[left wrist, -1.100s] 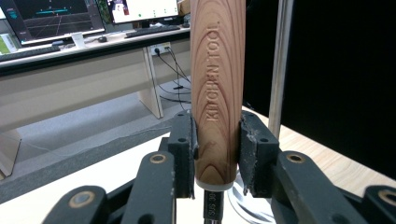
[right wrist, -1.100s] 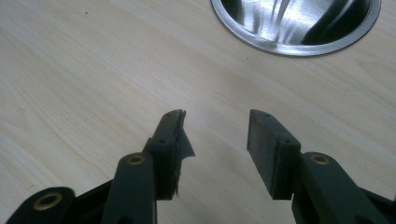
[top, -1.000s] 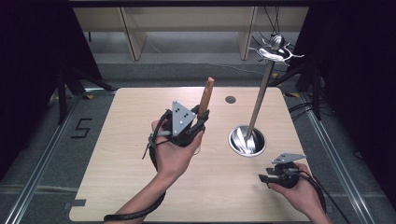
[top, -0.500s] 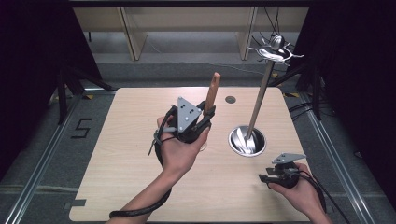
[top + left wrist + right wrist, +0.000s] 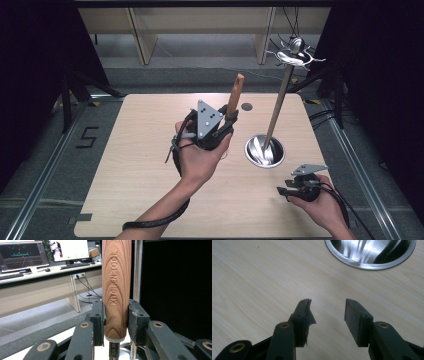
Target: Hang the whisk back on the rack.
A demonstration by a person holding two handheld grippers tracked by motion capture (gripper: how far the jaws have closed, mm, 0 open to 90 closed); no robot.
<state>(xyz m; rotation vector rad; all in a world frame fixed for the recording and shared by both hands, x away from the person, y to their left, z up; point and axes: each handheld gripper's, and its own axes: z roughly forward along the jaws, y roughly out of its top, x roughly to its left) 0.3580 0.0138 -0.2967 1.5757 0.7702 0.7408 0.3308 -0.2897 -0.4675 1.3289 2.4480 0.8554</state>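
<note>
Wooden handle (image 5: 116,287), round, grained and stamped KITCHEN TOOL, clamped upright between left gripper (image 5: 116,315) pads; right gripper (image 5: 327,315) spread apart over pale table (image 5: 257,277).

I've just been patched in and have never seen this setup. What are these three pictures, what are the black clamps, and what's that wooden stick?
No robot arm here: a person holds a two-jaw gripper in each hand at a wooden table. The high view looks down from above the person's side. The other two come from cameras riding on each gripper, looking along its black jaws.

The left gripper is raised above the table, shut on a wooden handle stamped KITCHEN TOOL, which points upward; a metal shank leaves its lower end, and what the tool ends in cannot be told. The right gripper rests low near the table's edge, jaws open with nothing between them.

On the table stands a metal utensil stand: a round shiny base, a pole and hooks on top.
</note>
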